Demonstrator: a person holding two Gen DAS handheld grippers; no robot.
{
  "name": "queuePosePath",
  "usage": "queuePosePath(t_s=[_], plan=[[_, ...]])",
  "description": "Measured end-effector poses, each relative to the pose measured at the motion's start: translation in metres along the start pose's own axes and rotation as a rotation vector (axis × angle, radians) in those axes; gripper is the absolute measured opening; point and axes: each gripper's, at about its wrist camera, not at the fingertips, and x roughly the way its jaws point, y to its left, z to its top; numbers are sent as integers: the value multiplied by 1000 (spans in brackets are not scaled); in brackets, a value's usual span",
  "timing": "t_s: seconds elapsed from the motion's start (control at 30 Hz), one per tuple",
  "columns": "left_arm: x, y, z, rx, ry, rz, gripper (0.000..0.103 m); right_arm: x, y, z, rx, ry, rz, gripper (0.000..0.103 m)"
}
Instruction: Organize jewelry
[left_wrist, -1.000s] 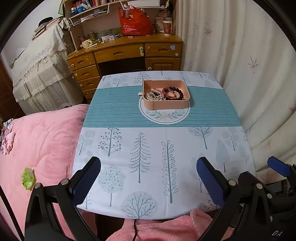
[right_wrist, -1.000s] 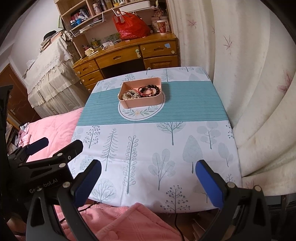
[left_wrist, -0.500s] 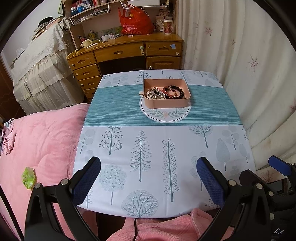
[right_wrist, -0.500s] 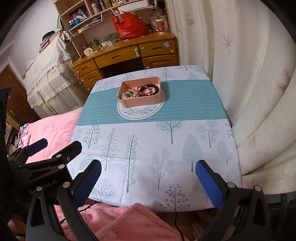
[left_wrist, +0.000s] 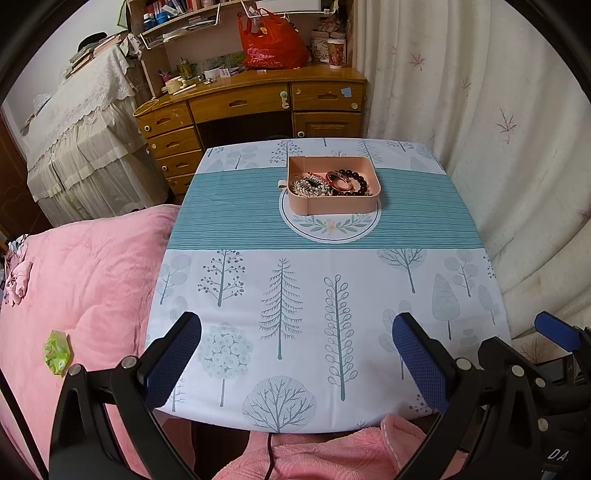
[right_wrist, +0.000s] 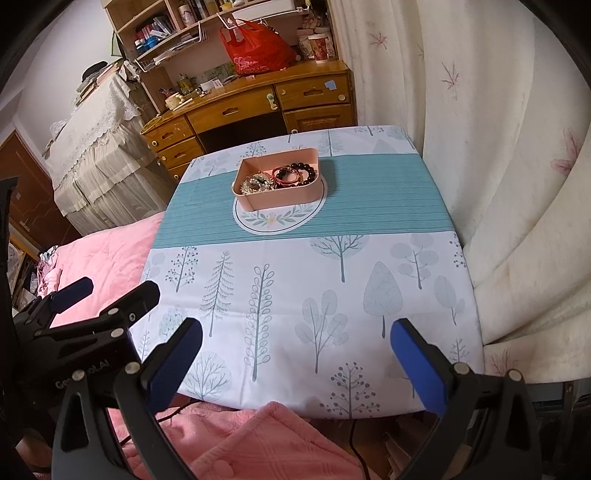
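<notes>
We see a pink bed (left_wrist: 85, 280) left of our desk (left_wrist: 321, 295), whose cloth is printed with trees. A pink tray (left_wrist: 334, 206) sits mid-desk on the teal band, holding tangled jewelry (left_wrist: 328, 182). Our left gripper (left_wrist: 295, 363) and right gripper (right_wrist: 295, 360) hover at the near edge, jaws spread, holding nothing.

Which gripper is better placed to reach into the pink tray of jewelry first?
Marginally the left gripper: the pink rectangular plastic tray sits almost straight ahead of it. From the right gripper it lies off to the left. Both are open, equally far back.
</notes>
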Motion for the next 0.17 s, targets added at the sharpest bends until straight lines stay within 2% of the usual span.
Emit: queuePosePath(t_s=[0.17], plan=[[0,1,-1,3,0,1,102,2,-2,-7,17,0,1,102]])
